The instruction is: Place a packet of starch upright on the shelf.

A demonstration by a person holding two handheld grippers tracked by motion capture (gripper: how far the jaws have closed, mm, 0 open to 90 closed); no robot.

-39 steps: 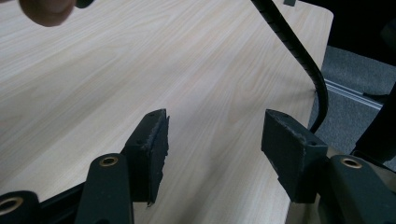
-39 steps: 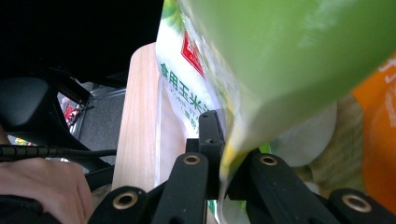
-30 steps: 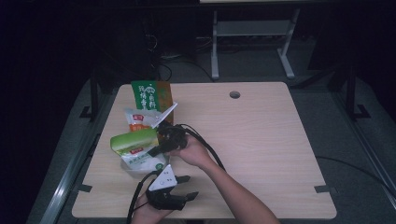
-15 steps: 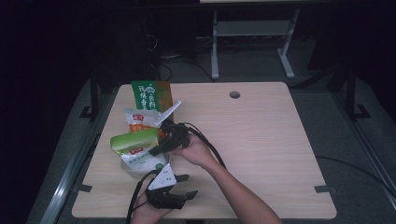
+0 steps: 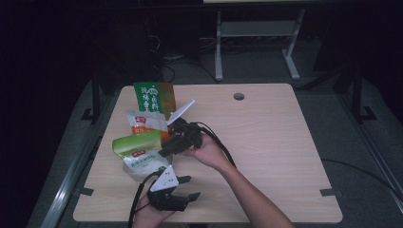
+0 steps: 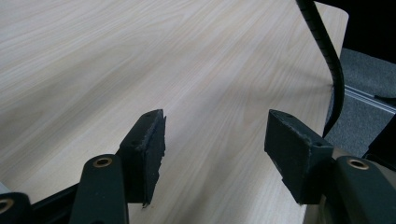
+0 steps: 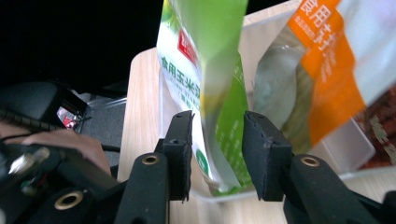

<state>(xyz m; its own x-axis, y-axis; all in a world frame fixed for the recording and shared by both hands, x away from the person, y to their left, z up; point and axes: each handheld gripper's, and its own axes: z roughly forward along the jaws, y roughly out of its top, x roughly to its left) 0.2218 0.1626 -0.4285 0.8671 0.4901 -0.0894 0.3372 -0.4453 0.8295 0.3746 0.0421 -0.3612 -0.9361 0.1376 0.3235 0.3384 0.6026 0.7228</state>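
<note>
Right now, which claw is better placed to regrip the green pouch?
The right claw: its open jaws, just opening, straddle the green pouch edge. The left claw hangs open over bare table, nearer the person.

The green pouch (image 7: 205, 60) and orange-labelled pouch (image 7: 327, 70) run off the top edge in the right gripper view, print too blurry to read.

Pouches (image 5: 142, 142) clustered on the table's (image 5: 275, 142) left half, tall packet (image 5: 153, 98) behind them

Green pouch (image 7: 219, 84) edge-on, atop white-green pouch (image 5: 142, 163)
</note>
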